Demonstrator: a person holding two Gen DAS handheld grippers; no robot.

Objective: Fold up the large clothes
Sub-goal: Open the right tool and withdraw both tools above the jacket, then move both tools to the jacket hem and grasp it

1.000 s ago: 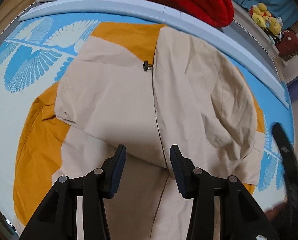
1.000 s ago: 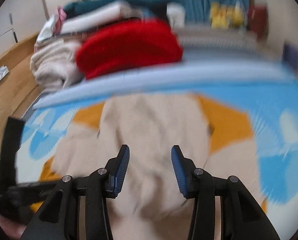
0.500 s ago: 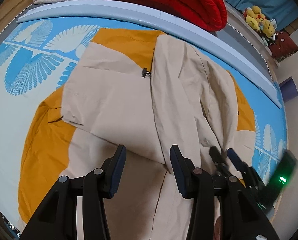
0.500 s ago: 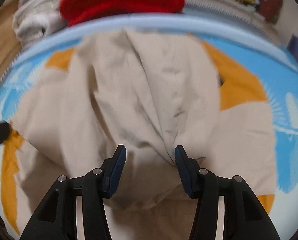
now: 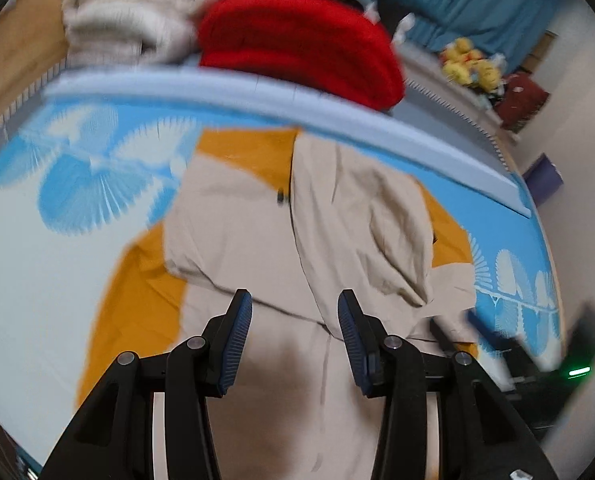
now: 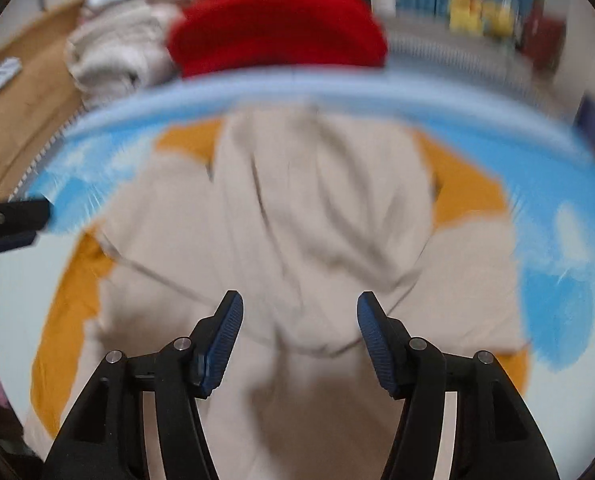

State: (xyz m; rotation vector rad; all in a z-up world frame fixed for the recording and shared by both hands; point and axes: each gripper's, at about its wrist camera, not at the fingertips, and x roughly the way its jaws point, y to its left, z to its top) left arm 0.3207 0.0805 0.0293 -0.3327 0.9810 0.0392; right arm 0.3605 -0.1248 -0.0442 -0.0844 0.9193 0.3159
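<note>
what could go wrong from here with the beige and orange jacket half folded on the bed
The folded-in beige flap sits puffy on the jacket and could slide open, since neither the left gripper nor the right gripper, whose jaws have just been opening, holds any cloth. The hood bunched at the flap's lower end may crease the next fold. The red knit pile lies just past the bed's rim, so a long pull upward could bump it.

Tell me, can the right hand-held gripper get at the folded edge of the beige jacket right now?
Probably yes. The right hand-held gripper stands open and empty, its jaws having just been widening, and the beige jacket shows its folded edge just past the fingertips with nothing between.
</note>
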